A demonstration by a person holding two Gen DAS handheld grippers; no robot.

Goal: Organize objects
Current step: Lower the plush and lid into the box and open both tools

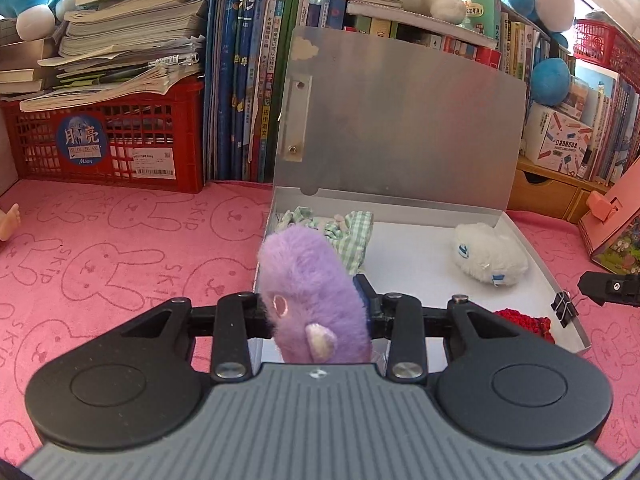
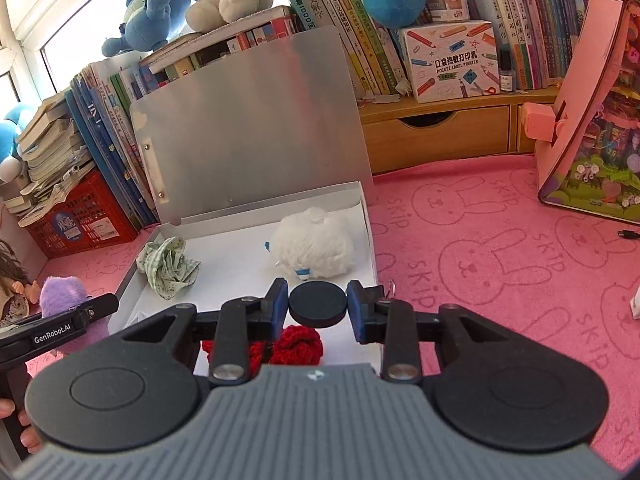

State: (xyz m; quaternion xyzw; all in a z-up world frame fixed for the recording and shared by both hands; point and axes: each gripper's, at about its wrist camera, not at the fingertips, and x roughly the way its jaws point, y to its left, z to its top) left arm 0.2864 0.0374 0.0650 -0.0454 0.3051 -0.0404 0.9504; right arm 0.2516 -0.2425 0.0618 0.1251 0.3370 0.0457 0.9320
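The left gripper [image 1: 316,312] pinches a purple plush toy [image 1: 316,300] between its fingers at the centre of the left wrist view, over the near left corner of the open white box [image 1: 412,248]; the right gripper [image 2: 317,308] clamps a black round disc [image 2: 317,307] between its blue pads [image 2: 280,304] in the middle of the right wrist view, above the box's near edge; inside the box lie a crumpled green checked cloth [image 2: 168,266] at the left, a white fluffy toy [image 2: 316,246] at the right, and a red knitted piece [image 2: 296,346] near the front; the box's grey lid [image 1: 400,120] stands upright behind it, against books [image 1: 248,60]; a pink rabbit-print mat [image 2: 500,248] covers the surface; a red crate [image 1: 108,140] sits at the upper left of the left view.
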